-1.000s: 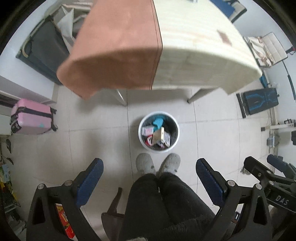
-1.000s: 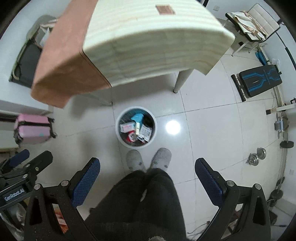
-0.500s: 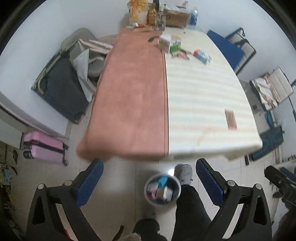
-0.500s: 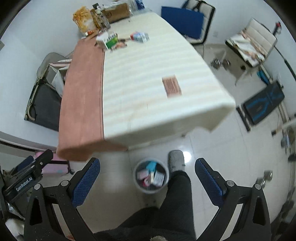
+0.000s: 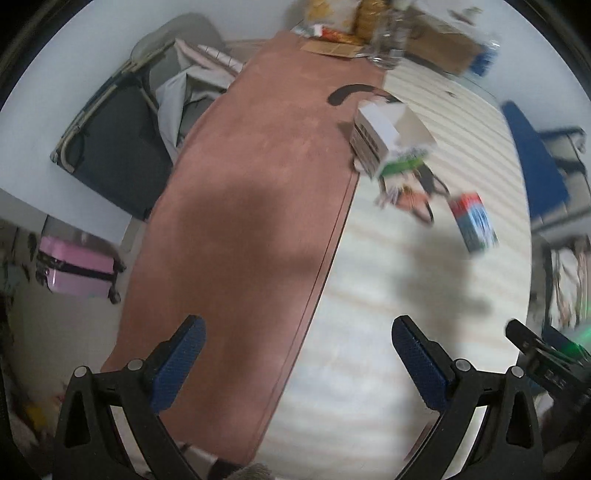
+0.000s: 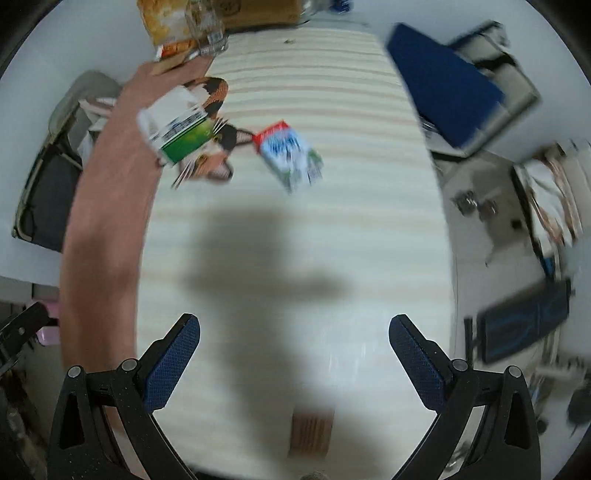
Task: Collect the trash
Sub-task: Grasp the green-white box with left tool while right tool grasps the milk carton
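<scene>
**A:** ok so where's the trash at?

**B:** All on the table, far half. There's a white and green carton right at the seam where the brown cloth meets the striped cream top. Just beside it sits an orange and black wrapper, looks crumpled, touching or partly under the carton (too blurry to call). A bit to the right, apart from those two, lies a red, white and blue box flat on the stripes. The left wrist view shows the same box near the right edge.

**A:** and the grippers?

**B:** Left gripper has its blue pads spread wide with nothing between them, hanging over the near part of the table around the cloth seam. Right gripper same deal, fingers wide apart and empty, over the bare striped side. Neither is anywhere near touching the trash.

**A:** anything else up there?

**B:** A cardboard box and snack bags at the far end, plus a small brown label near the front edge. Pink suitcase on the floor at left.
</scene>
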A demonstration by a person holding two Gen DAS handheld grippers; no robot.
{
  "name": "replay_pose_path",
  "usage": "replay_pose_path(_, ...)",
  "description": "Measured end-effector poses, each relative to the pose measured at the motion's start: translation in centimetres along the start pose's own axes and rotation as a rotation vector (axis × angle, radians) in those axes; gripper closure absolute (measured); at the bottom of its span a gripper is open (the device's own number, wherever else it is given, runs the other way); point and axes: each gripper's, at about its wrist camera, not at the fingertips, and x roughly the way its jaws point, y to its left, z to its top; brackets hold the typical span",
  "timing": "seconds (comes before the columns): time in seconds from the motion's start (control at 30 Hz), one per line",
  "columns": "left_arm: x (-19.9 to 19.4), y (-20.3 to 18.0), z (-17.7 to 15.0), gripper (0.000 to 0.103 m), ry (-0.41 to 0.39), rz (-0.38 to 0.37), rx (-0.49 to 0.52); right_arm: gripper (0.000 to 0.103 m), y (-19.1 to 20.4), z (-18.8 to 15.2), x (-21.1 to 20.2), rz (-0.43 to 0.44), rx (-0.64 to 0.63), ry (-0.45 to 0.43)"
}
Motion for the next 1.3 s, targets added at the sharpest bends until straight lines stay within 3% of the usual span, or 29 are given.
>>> replay_pose_path(0.13, 3.1, -2.3, 5.2, 0.0, 0.041, -0.001, -0.063, 0.001, 0.7, 9.0, 6.2, -0.041, -0.099, 0.054)
replay_pose_path(0.3, 6.5, -4.9, 10.9, 0.0, 0.102, -0.092, -0.149, 0.012, 2.2, 15.1, 12.8, -0.04, -0.185, 0.155)
replay_pose_path(0.37, 7.6, -6.1, 13.1, 0.0, 0.122, -0.132, -0.183, 0.032, 2.2, 16.0, 14.2, -0.026, -0.196, 0.182)
replay_pose_path(0.43, 8.7, -7.2, 15.3, 0.0, 0.137, -0.17, -0.211, 0.041, 1.9, 16.6, 15.3, 0.005, -0.189, 0.205)
replay_pose_path(0.57, 10.5, -9.4, 18.2, 0.0, 0.164, -0.191, -0.227, 0.042, -0.6, 17.7, 15.2, -0.007, -0.106, 0.181)
replay_pose_path(0.73, 13.9, -11.5, 20.2, 0.0, 0.224, -0.108, -0.213, 0.043, -5.1, 19.1, 15.8, 0.036, 0.065, 0.192)
replay_pose_path(0.83, 15.9, -12.0, 20.6, 0.002, 0.259, -0.068, -0.191, 0.043, -5.6, 19.4, 15.9, 0.03, 0.076, 0.19)
replay_pose_path(0.87, 16.1, -12.1, 20.5, 0.01, 0.252, -0.061, -0.182, 0.043, -5.6, 19.5, 16.0, 0.031, 0.076, 0.191)
replay_pose_path(0.93, 15.9, -12.3, 20.2, 0.015, 0.222, -0.051, -0.14, 0.043, -5.4, 19.4, 16.1, 0.03, 0.079, 0.188)
replay_pose_path(1.03, 14.7, -13.3, 18.6, 0.016, 0.179, -0.018, 0.011, 0.044, -5.0, 19.8, 16.3, 0.038, 0.086, 0.184)
replay_pose_path(1.2, 11.9, -13.8, 12.1, 0.016, 0.137, 0.018, 0.216, 0.044, -6.4, 17.2, 15.0, 0.075, 0.097, 0.182)
replay_pose_path(1.3, 10.5, -13.4, 7.3, 0.016, 0.139, 0.021, 0.277, 0.045, -6.9, 14.0, 14.0, 0.106, 0.109, 0.182)
